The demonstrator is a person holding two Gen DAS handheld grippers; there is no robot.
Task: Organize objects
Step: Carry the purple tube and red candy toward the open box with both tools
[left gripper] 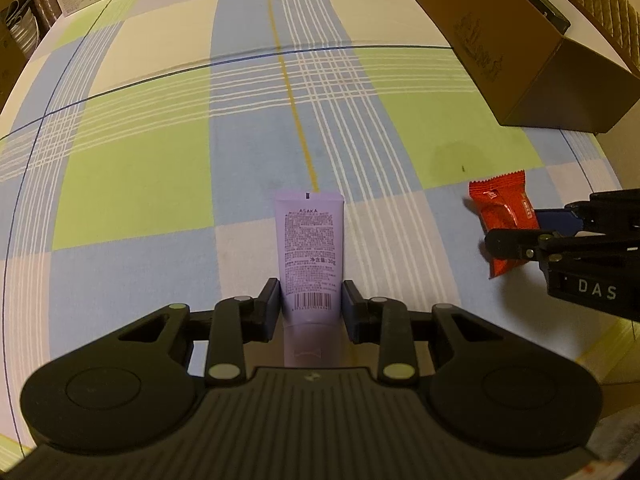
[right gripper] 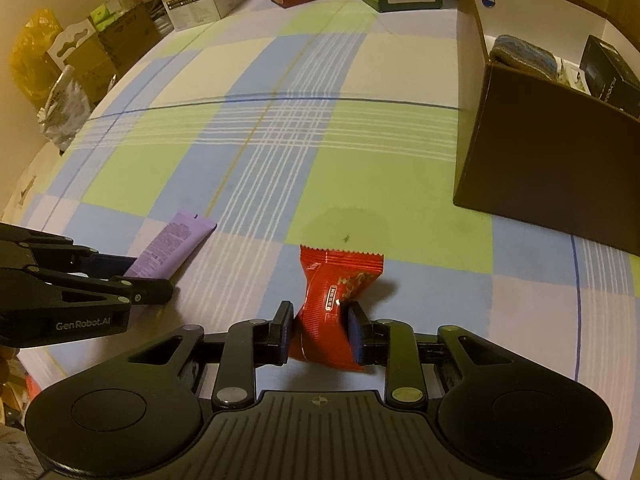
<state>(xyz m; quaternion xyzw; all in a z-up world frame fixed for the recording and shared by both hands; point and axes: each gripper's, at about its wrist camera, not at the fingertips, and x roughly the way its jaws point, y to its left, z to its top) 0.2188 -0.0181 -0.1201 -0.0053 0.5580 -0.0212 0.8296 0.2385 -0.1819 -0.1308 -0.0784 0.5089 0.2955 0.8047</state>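
1. The left gripper [left gripper: 310,308] has its fingers [left gripper: 269,308] drawn in close on the lower, barcode end of a lilac tube [left gripper: 309,248], one pad against each long side, so the tube is pinched between them.
2. The tube lies flat on the checked cloth of the surface [left gripper: 160,184], its crimped end pointing away from the gripper towards the far edge. From the right wrist camera the same tube [right gripper: 170,246] is seen slanting out of the left gripper [right gripper: 154,276] near the left edge of the surface.
3. The right gripper [right gripper: 320,330] has its fingers [right gripper: 282,330] narrowed hard onto a red snack packet [right gripper: 334,300]; the wrapper buckles inward at the waist where the pads squeeze it.
4. The packet's zigzag top edge points towards the far edge. In the left wrist view the packet [left gripper: 502,220] sits to the right of the tube, well apart from it, with the right gripper [left gripper: 516,232] closed across it.
5. A brown cardboard box [right gripper: 552,168] stands open towards the far right corner of the surface, beyond the packet, with dark and blue items inside.
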